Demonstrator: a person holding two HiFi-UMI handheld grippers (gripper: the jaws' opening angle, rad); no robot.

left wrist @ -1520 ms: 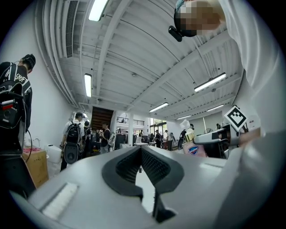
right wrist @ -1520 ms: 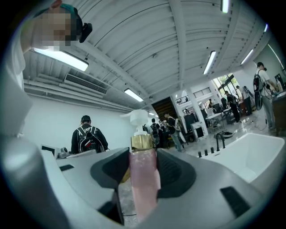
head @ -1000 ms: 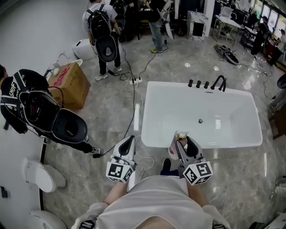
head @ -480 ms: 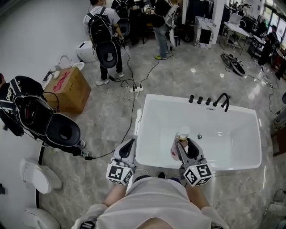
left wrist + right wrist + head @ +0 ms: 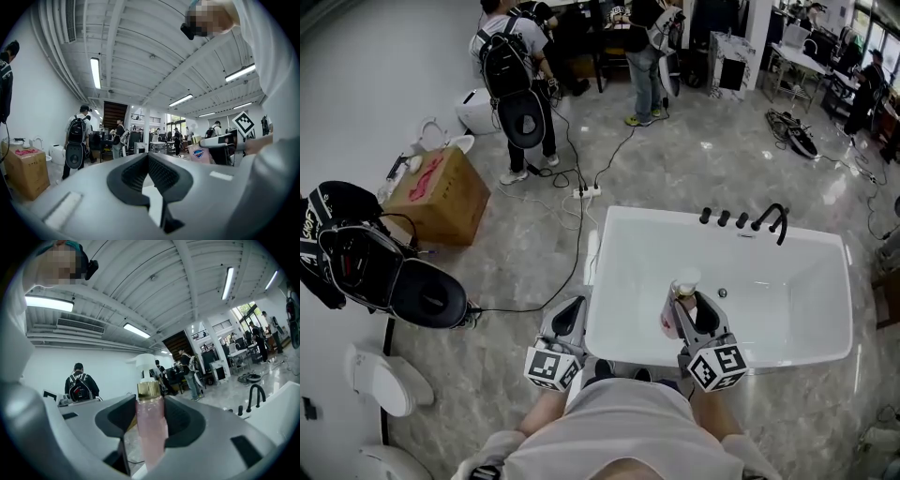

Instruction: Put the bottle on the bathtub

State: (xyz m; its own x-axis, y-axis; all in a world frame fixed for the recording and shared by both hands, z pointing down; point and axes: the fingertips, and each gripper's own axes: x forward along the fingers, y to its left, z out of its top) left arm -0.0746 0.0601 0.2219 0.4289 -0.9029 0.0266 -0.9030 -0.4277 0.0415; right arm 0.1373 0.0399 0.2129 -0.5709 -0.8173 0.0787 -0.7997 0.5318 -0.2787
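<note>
Right tongs [image 5: 687, 302], clenched on the pink plastic pump bottle [image 5: 673, 307], have advanced past the white bathtub's [image 5: 597, 272] six-o'clock rim, so placement looks near. Left tongs [image 5: 570, 309] are closed and empty.

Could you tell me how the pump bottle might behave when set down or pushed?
The bottle looks tall and slim with a pump head, so probably tippy on the bathtub rim. Its smooth wall may slip; pink liquid suggests weight.
</note>
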